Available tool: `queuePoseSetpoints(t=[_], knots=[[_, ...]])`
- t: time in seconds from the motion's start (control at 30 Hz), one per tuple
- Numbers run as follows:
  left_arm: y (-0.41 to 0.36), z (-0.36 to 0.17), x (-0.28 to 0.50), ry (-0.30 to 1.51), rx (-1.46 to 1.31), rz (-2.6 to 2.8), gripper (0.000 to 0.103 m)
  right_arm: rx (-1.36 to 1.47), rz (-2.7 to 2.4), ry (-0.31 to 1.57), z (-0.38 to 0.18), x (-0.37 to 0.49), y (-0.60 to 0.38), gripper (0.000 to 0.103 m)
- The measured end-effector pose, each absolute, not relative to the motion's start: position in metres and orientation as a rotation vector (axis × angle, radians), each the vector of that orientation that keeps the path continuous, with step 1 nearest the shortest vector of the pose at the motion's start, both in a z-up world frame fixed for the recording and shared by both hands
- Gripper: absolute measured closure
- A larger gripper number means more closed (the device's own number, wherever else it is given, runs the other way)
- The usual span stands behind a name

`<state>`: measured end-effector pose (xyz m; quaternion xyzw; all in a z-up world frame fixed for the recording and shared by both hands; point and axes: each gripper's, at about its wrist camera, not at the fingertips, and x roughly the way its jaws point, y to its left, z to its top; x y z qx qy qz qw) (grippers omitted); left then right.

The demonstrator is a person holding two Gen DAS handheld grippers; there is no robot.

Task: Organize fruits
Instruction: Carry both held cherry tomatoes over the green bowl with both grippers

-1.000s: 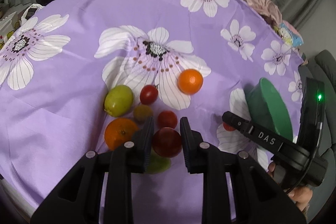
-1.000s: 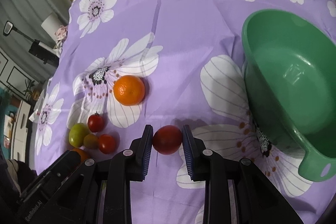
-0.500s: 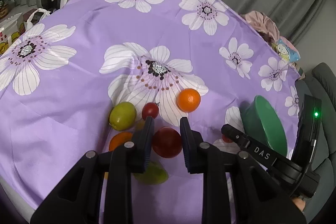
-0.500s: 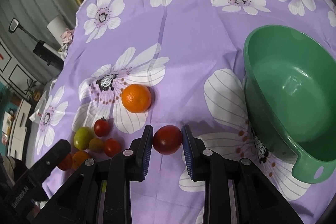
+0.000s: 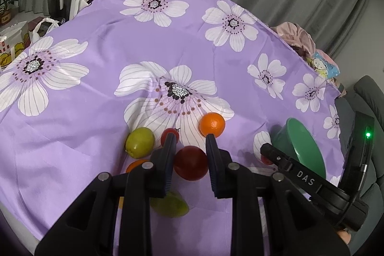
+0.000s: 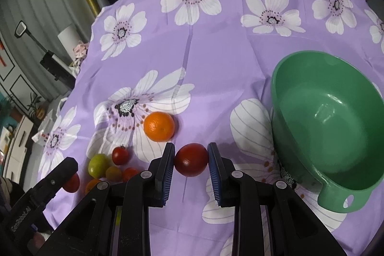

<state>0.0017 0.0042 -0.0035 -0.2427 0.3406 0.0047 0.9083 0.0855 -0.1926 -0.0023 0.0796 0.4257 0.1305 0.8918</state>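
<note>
Each gripper clamps a tomato — left (image 5: 190,163), right (image 6: 191,160) (bowl (image 6: 331,200) beside).

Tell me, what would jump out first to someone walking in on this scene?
Probably the purple tablecloth with big white flowers that fills both views. Next, each gripper pinches a dark red fruit between its fingers: the left gripper holds one over a cluster of loose fruit, and the right gripper holds another. An empty green bowl sits to the right of that, and a lone orange lies just beyond the right gripper's fingertips.
</note>
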Motion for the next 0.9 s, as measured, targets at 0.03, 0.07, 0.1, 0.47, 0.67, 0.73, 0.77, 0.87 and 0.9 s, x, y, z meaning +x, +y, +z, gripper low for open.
queuePoseSetpoints(t=[0.03,0.07,0.1,0.47,0.67,0.73,0.77,0.87,0.9], knots=[[0.004,-0.003,0.001,0.700,-0.501,0.009,0.078,0.165,0.269,0.879,-0.001,0.085,-0.193,0.073],[0.004,-0.003,0.001,0.696,-0.503,0.008,0.078,0.163,0.266,0.873,0.000,0.084,-0.193,0.073],[0.004,-0.002,0.000,0.692,-0.503,0.007,0.078,0.160,0.261,0.863,0.002,0.083,-0.193,0.073],[-0.002,0.009,-0.003,0.656,-0.487,0.003,0.078,0.169,0.256,0.808,0.014,0.077,-0.199,0.073],[-0.008,0.022,-0.003,0.627,-0.476,-0.007,0.078,0.183,0.257,0.775,0.023,0.075,-0.206,0.073],[-0.012,0.027,-0.003,0.618,-0.469,-0.010,0.078,0.187,0.254,0.758,0.027,0.073,-0.210,0.073],[-0.015,0.030,-0.003,0.612,-0.464,-0.015,0.078,0.189,0.253,0.751,0.029,0.073,-0.212,0.073],[-0.025,0.038,-0.002,0.600,-0.439,-0.030,0.078,0.199,0.248,0.731,0.034,0.071,-0.218,0.073],[-0.028,0.039,-0.002,0.598,-0.432,-0.030,0.078,0.203,0.245,0.726,0.035,0.071,-0.220,0.073]])
